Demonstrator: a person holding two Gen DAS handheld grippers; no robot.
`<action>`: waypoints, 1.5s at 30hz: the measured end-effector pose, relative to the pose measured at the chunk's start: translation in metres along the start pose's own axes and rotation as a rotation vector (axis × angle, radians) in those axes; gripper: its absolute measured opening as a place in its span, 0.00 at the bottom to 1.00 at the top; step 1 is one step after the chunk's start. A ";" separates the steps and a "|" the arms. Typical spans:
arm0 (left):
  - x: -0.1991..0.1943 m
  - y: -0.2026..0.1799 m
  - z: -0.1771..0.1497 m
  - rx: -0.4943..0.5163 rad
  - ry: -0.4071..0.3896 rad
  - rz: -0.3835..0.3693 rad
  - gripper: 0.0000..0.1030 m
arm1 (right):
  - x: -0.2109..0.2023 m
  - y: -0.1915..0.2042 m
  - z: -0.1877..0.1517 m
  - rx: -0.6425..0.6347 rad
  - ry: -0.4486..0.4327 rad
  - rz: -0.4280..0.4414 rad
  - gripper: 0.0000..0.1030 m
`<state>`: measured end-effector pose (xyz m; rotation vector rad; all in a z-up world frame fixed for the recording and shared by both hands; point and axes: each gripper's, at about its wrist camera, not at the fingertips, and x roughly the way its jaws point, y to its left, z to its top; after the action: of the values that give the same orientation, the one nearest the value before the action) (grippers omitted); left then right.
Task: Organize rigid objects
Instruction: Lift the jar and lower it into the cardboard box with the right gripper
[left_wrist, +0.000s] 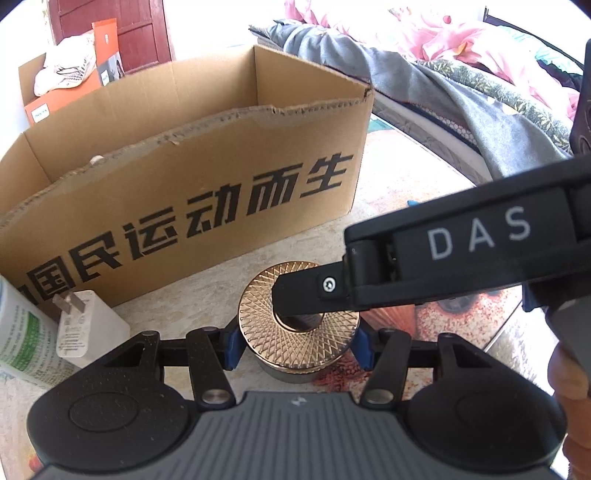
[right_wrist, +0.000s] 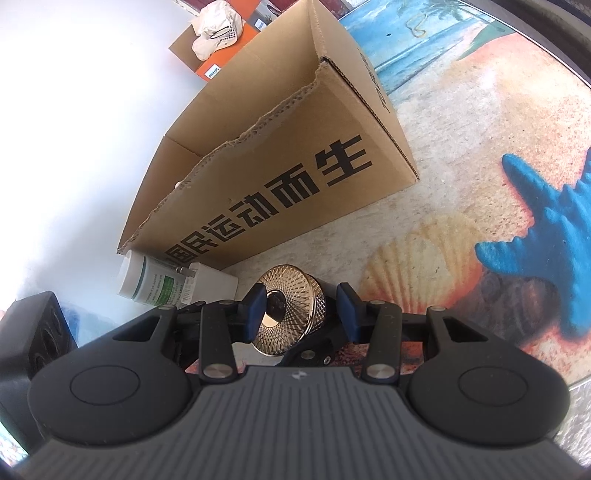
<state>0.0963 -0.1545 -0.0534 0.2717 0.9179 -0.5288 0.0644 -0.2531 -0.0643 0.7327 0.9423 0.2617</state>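
Note:
A round dark jar with a patterned gold lid (left_wrist: 258, 325) stands on the beach-print mat. My left gripper (left_wrist: 299, 349) is shut on it, a blue pad pressed against each side just under the lid. From the right, one finger (left_wrist: 295, 295) of the right gripper dips into the lid's central recess. In the right wrist view the gold lid (right_wrist: 291, 295) lies between the pads of my right gripper (right_wrist: 301, 312). Its left pad sits in the recess, and its right pad stands a little off the rim, so this gripper is open.
An open cardboard box (left_wrist: 184, 166) (right_wrist: 277, 147) with black lettering stands just behind the jar. A white charger plug (left_wrist: 90, 325) and a white green-labelled bottle (right_wrist: 147, 280) lie to its left. A black speaker-like box (right_wrist: 37, 332) sits further left. A bed with quilts (left_wrist: 461, 92) is on the right.

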 end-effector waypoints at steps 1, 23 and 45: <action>-0.004 0.001 0.000 -0.002 -0.008 0.002 0.55 | -0.002 0.004 0.000 -0.009 -0.005 0.000 0.40; -0.093 0.078 0.134 -0.099 -0.162 0.043 0.55 | -0.034 0.146 0.140 -0.312 -0.083 0.057 0.42; 0.084 0.147 0.203 -0.316 0.195 0.012 0.56 | 0.145 0.094 0.273 -0.292 0.301 -0.117 0.43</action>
<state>0.3556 -0.1467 -0.0027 0.0417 1.1722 -0.3424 0.3787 -0.2354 0.0078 0.3731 1.1978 0.4045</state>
